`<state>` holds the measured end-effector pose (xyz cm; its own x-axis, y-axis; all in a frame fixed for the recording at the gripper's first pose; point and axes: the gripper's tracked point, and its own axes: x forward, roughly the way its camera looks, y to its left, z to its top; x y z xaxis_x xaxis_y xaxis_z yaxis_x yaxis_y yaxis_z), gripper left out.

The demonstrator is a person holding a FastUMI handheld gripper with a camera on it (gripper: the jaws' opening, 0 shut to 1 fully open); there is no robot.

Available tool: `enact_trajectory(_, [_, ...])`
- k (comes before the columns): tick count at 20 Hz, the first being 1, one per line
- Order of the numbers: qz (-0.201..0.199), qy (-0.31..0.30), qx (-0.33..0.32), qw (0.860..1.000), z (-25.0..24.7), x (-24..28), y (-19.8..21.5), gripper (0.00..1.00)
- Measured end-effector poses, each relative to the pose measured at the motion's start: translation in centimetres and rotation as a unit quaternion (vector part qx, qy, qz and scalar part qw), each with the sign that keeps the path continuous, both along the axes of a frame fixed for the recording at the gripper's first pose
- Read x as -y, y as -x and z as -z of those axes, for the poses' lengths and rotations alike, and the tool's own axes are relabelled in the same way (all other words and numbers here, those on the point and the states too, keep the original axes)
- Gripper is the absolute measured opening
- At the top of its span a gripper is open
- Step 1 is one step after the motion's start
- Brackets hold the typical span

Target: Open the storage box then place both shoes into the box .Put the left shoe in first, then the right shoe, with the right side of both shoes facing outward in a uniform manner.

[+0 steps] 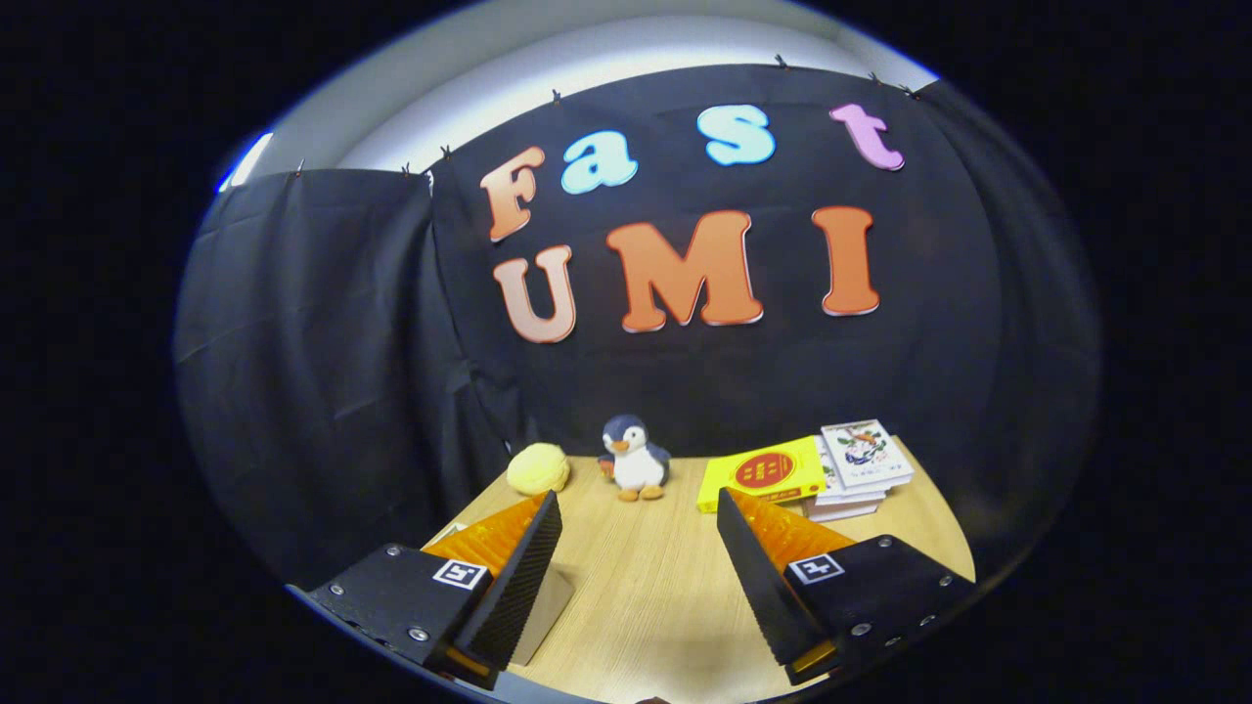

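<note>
Gripper is hovering wide open, gripping nothing, over wooden table; beyond its fingers, toy penguin is standing upright.

The gripper stood wide open over bare tabletop. Ahead, along the far edge, a yellow plush, a penguin toy and a yellow box against stacked books blocked passage; gaps lay between them.
</note>
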<state>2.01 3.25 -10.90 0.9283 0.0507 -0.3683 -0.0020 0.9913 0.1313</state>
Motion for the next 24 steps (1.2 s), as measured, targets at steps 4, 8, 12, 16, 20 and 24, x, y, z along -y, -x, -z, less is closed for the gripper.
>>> enact_trajectory(4, [0.033,0.038,0.073,0.996,-4.4,4.7,0.6,0.97])
enact_trajectory(8, [0.05,0.06,0.163,0.984,-8.1,7.1,1.9,0.97])
enact_trajectory(12, [0.064,0.092,0.19,0.975,-9.0,8.8,3.1,0.97])
enact_trajectory(16, [0.085,0.095,0.192,0.973,-8.8,10.2,3.4,0.97])
enact_trajectory(20, [0.101,0.09,0.197,0.971,-9.1,11.7,4.0,0.97])
enact_trajectory(24, [0.102,0.086,0.197,0.971,-9.0,12.0,4.4,0.97])
